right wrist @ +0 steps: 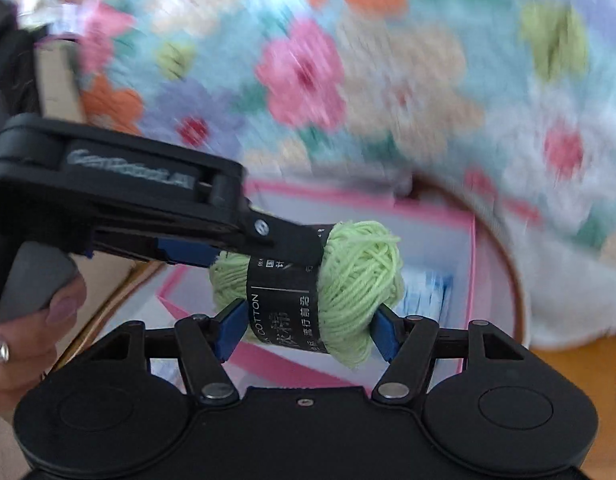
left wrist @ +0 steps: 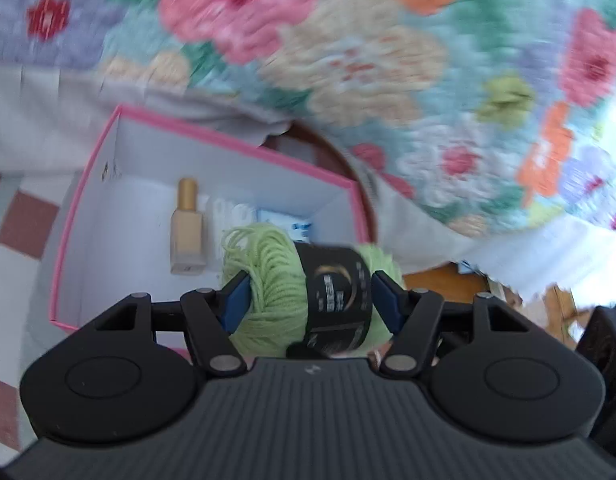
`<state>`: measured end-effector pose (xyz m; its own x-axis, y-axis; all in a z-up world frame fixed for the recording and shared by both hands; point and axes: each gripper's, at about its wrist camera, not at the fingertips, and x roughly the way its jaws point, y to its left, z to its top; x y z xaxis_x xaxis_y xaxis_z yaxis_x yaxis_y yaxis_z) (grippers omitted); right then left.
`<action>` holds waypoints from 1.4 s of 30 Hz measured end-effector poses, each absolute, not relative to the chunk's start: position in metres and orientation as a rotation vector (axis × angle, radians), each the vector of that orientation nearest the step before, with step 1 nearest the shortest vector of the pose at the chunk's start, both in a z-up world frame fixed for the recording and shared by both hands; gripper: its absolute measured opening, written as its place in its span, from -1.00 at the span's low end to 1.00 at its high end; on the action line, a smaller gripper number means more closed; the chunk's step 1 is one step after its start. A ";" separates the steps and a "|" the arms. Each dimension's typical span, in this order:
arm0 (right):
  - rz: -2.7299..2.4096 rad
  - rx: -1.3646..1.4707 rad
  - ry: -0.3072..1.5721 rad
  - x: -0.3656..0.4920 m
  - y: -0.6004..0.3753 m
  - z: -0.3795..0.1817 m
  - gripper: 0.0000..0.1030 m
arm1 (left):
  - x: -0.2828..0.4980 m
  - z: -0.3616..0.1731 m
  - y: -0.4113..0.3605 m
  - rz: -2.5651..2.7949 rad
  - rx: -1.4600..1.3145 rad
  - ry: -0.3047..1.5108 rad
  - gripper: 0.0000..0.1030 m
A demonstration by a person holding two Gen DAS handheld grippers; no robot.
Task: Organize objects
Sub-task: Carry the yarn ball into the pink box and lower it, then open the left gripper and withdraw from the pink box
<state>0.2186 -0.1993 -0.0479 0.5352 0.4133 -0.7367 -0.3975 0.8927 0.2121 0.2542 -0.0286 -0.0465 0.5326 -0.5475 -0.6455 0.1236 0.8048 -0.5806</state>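
A: What do the claws have?
B: Both clamp one skein of green yarn (right wrist: pixel 340 280). The right gripper (right wrist: pixel 308 332) pinches its two ends between blue pads; the left gripper (left wrist: pixel 308 300) squeezes it across the black paper band (left wrist: pixel 336 296).
A: And where is the skein?
B: Held in the air over an open pink-edged box (left wrist: pixel 88 184). A gold-capped bottle (left wrist: pixel 187 228) lies inside, beside some blue-and-white packets (left wrist: pixel 284 220). A floral blanket (left wrist: pixel 388 60) lies behind.
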 end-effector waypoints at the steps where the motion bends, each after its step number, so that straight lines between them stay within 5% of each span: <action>1: 0.474 0.055 0.922 0.228 -0.203 -0.057 0.35 | 0.260 -0.055 -0.030 -0.422 -0.517 0.950 0.21; 21: 0.452 -0.003 1.127 0.280 -0.198 -0.125 0.44 | 0.306 -0.143 -0.051 -0.298 -0.509 1.174 0.21; 26: 0.485 0.007 1.061 0.267 -0.205 -0.116 0.45 | 0.305 -0.141 -0.053 -0.296 -0.500 1.135 0.15; 32: 0.424 -0.093 1.009 0.260 -0.207 -0.114 0.09 | 0.301 -0.136 -0.063 -0.281 -0.453 1.122 0.13; 42: 0.382 -0.030 0.848 0.217 -0.230 -0.049 0.09 | 0.255 -0.051 -0.054 -0.309 -0.395 1.075 0.12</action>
<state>0.2175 -0.2297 -0.0493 0.5977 0.3173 -0.7363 -0.3407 0.9318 0.1250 0.2554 -0.0543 -0.0511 0.4447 -0.4299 -0.7857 0.0529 0.8883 -0.4561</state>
